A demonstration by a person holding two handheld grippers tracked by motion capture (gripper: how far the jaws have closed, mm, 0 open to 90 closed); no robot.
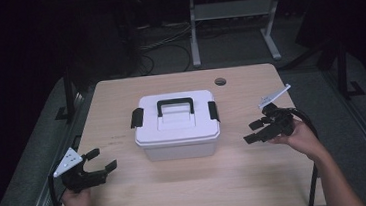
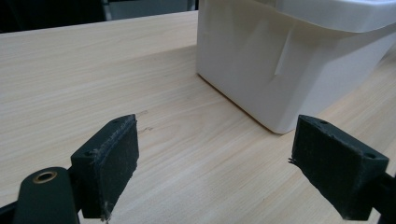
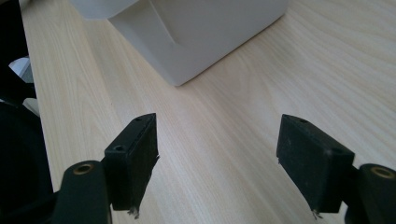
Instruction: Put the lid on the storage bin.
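A white plastic box (image 1: 177, 131) with a black handle (image 1: 174, 105) and two black side latches sits shut in the middle of the wooden table (image 1: 129, 198). My left gripper (image 1: 101, 160) rests at the table's left front, open, with nothing between its jaws, aimed toward the box. Its own view has the box's lower corner (image 2: 280, 70) ahead and to the right of the jaws (image 2: 215, 165). My right gripper (image 1: 252, 131) hovers just right of the box, open and empty, pointing left at it. The box wall (image 3: 205, 37) stands ahead in the right gripper view, beyond the jaws (image 3: 217, 161).
A round cable hole (image 1: 220, 81) is in the table's far right part. A grey desk frame (image 1: 234, 23) and cables stand on the dark floor behind the table. Bare wood lies in front of the box between the two hands.
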